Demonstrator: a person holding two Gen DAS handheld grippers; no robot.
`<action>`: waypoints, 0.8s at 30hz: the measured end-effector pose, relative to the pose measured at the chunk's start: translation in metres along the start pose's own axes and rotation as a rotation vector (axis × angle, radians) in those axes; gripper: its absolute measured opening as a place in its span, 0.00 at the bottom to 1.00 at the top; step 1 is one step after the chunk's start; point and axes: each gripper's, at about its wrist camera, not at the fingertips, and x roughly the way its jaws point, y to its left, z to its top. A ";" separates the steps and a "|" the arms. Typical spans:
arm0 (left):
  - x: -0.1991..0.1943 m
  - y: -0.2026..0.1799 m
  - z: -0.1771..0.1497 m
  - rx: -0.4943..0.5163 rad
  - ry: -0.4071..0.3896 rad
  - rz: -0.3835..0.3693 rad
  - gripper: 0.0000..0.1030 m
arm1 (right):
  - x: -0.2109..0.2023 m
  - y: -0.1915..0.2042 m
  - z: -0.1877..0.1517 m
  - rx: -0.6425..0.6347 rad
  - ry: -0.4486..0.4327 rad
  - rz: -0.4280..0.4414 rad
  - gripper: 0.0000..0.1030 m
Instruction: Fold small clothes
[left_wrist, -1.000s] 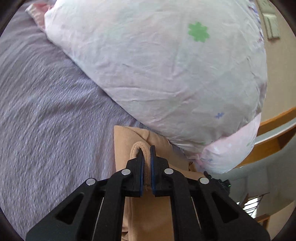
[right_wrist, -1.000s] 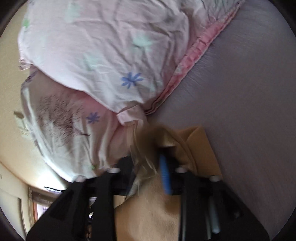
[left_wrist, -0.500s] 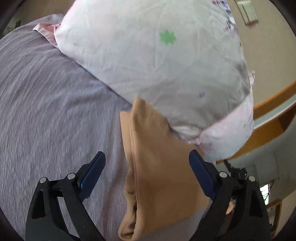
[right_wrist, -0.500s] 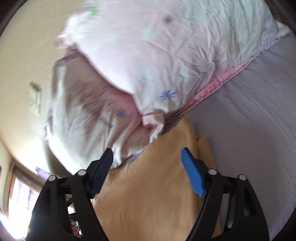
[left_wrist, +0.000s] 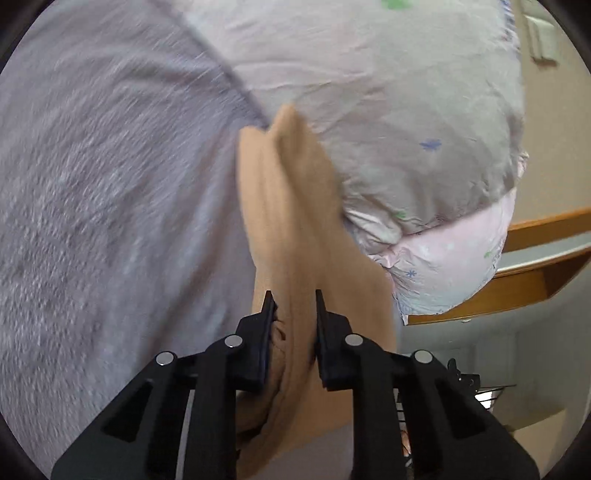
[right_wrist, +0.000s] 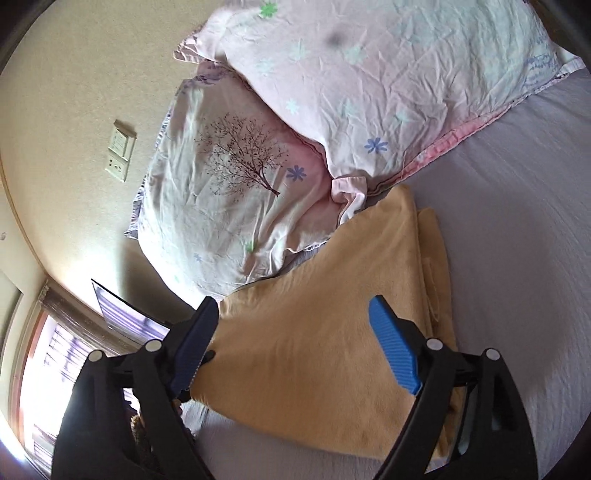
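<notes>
A tan folded garment (left_wrist: 295, 229) lies on the grey bedspread (left_wrist: 110, 206) against the pillows. In the left wrist view my left gripper (left_wrist: 291, 295) has its jaws nearly closed around a raised fold of the garment at its near end. In the right wrist view the garment (right_wrist: 314, 332) lies flat as a folded rectangle with layered edges on its right. My right gripper (right_wrist: 291, 339) is wide open above it and holds nothing.
Two pale floral pillows (right_wrist: 351, 81) are stacked at the head of the bed, touching the garment's far edge. A wall with a switch plate (right_wrist: 120, 151) and a window (right_wrist: 44, 369) lie to the left. A wooden bed frame (left_wrist: 535, 266) shows beyond the pillows.
Both grippers let go of the garment and opened half a second ago. Since then the left has narrowed around a fold of the garment. The right has pulled back and stays open.
</notes>
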 end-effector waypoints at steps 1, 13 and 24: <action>-0.002 -0.018 -0.001 0.025 -0.004 -0.009 0.18 | -0.008 0.000 0.000 -0.013 -0.015 -0.001 0.81; 0.173 -0.212 -0.100 0.240 0.337 -0.179 0.27 | -0.075 -0.024 -0.009 -0.004 -0.134 -0.065 0.81; 0.086 -0.179 -0.079 0.352 0.184 -0.192 0.72 | -0.082 -0.016 -0.028 -0.051 -0.001 -0.055 0.69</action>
